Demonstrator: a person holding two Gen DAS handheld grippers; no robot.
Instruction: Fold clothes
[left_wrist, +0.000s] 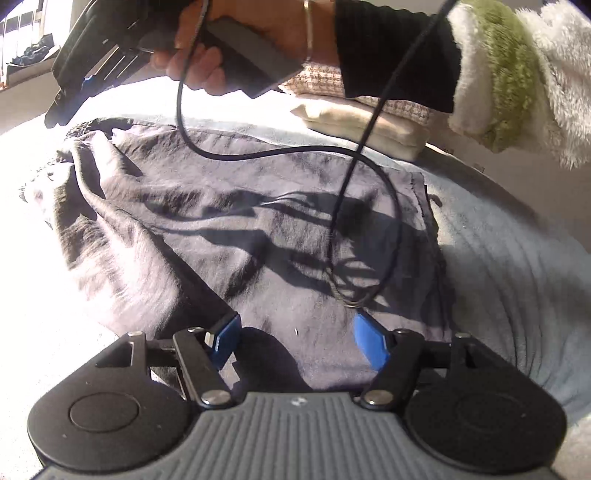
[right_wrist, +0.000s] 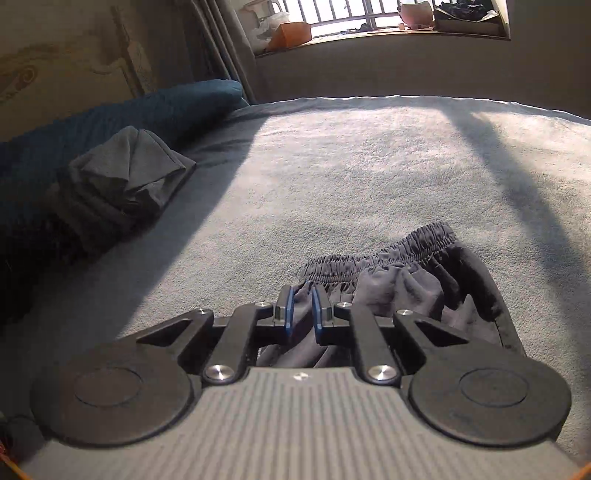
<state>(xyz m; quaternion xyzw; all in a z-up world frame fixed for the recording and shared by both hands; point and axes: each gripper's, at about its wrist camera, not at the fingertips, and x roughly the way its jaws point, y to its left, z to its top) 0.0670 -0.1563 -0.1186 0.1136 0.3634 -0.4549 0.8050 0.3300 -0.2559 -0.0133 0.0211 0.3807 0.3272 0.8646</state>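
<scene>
One pair of crinkled dark shorts (right_wrist: 406, 280) with a gathered elastic waistband lies on the fleecy bedspread (right_wrist: 332, 166); the right gripper (right_wrist: 303, 310) pinches its fabric at 12 o'clock, while the left gripper (left_wrist: 295, 332) is spread wide.

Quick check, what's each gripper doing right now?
Left gripper: open, holding nothing, hovering over the dark shorts.
Right gripper: shut on the shorts' fabric near the waistband.
</scene>
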